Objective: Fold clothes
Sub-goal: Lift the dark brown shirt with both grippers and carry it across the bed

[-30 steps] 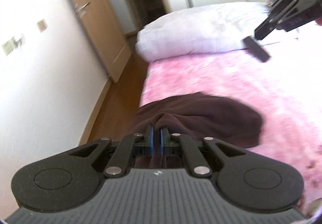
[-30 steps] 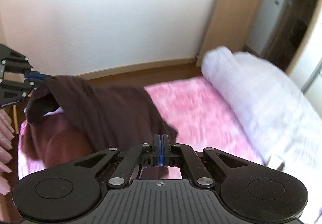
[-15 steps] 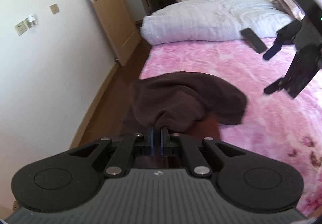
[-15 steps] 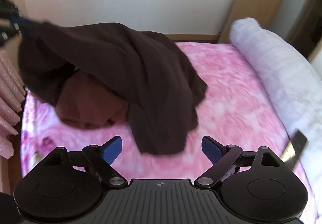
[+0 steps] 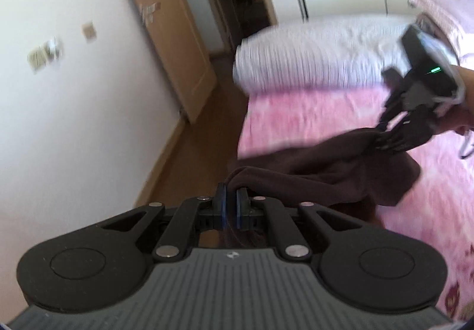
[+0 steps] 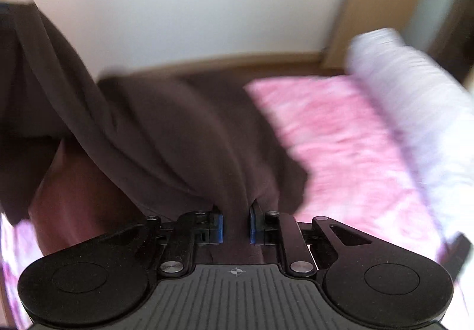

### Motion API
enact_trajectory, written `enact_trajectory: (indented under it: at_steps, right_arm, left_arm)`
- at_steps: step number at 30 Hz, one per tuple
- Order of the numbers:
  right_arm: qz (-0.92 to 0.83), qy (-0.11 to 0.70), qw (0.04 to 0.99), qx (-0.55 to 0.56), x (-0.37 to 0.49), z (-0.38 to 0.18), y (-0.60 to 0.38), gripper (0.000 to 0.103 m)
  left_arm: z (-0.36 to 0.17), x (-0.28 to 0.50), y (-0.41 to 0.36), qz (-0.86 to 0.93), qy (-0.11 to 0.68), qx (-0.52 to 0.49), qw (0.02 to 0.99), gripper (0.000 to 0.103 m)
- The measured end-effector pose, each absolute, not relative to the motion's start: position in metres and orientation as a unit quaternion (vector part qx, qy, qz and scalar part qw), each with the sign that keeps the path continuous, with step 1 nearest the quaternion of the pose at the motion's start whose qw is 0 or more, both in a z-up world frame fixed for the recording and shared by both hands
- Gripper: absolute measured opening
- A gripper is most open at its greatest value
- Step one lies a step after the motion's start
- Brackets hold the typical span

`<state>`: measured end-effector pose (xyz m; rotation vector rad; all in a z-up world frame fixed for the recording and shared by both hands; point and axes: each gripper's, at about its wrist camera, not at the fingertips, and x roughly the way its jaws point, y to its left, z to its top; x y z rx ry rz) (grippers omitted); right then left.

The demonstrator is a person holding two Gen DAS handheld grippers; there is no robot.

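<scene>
A dark brown garment [image 5: 326, 173] lies bunched on the pink bed cover [image 5: 296, 110] near the bed's left edge. My left gripper [image 5: 230, 205] is shut on a fold of it at the near end. Farther right, my right gripper [image 5: 382, 137] meets the cloth's far end, a hand [image 5: 465, 93] behind it. In the right wrist view the garment [image 6: 177, 128] rises in a taut sheet toward the upper left. My right gripper [image 6: 235, 224] is closing, and a thick fold of brown cloth fills the gap between its blue pads.
A white pillow [image 5: 311, 63] lies across the head of the bed. Wood floor [image 5: 201, 134] runs between the bed and a white wall with a wooden door [image 5: 166, 42]. A dark flat object [image 6: 462, 253] lies near the pillow [image 6: 414, 99].
My right gripper opened wide above the bed, dropped onto the garment's far end and closed on it. My left gripper lifted its end, pulling the cloth up.
</scene>
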<state>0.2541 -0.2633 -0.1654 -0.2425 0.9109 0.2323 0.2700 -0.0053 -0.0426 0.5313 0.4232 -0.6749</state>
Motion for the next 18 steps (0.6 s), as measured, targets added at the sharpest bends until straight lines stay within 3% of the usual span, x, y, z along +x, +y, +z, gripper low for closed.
enact_trajectory:
  at_steps: [5,10,18]
  right_arm:
    - [0.022,0.365,0.928,-0.068,0.179,-0.067,-0.331,0.014]
    - [-0.075,0.316,0.945,-0.024,0.055,-0.008,-0.383,0.014]
    - [-0.19,0.326,0.916,0.133,-0.197,-0.012,-0.435,0.014]
  left_arm:
    - [0.028,0.25,-0.05,-0.379,0.104,0.232,0.89,0.004]
    - [0.078,0.169,-0.109,-0.457,0.019,0.232,0.859,0.004]
    - [0.085,-0.003,-0.19,-0.578,0.015,0.227,0.784,0.004]
